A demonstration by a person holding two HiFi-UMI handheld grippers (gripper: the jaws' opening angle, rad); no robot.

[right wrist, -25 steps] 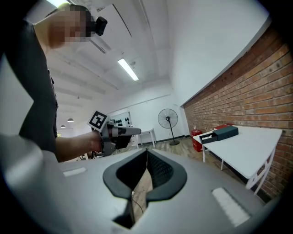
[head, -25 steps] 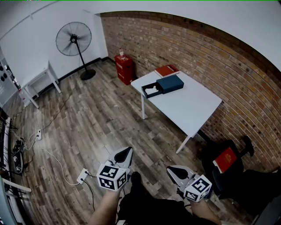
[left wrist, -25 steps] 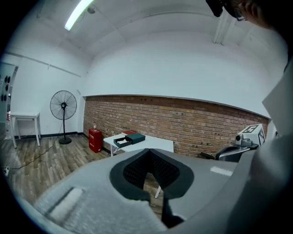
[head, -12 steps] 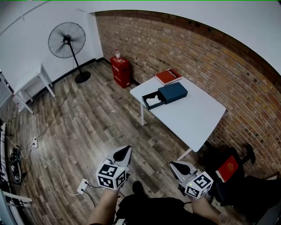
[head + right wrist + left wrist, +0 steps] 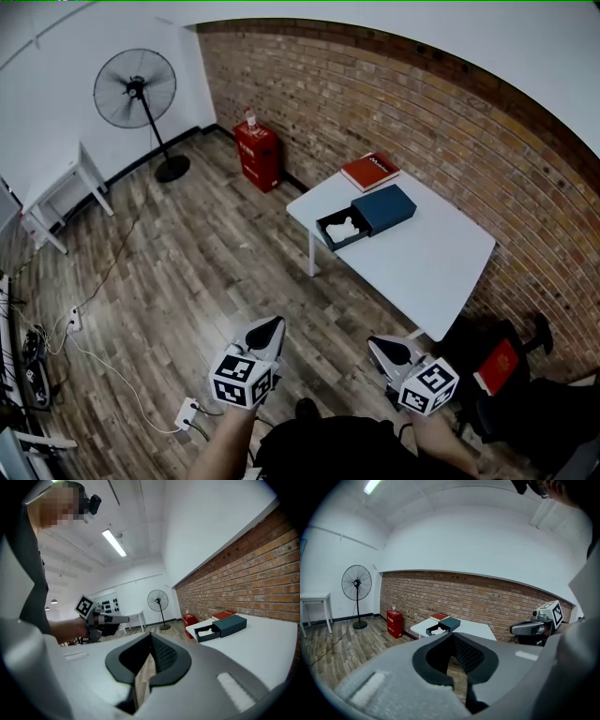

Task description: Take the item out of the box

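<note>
A dark open box tray [image 5: 343, 230] holding a white item [image 5: 343, 226] lies on the white table [image 5: 422, 258], half drawn out of its blue sleeve [image 5: 384, 208]. The tray [image 5: 438, 630] [image 5: 206, 633] shows far off in both gripper views. My left gripper [image 5: 267, 328] [image 5: 451, 637] and right gripper [image 5: 387, 350] [image 5: 151, 637] hang low over the wooden floor, well short of the table. Both are shut with nothing between their jaws. In the left gripper view the right gripper [image 5: 532, 628] shows at the right.
A red book [image 5: 369, 172] lies on the table beyond the box. A standing fan [image 5: 136, 89] and a red cabinet [image 5: 258, 155] stand by the walls. A dark chair [image 5: 506, 375] with a red book is at right. Cables and a power strip [image 5: 187, 412] lie on the floor.
The table and box have slid rightward and slightly lower in the head view as the view turned. Both grippers stay low and shut.
</note>
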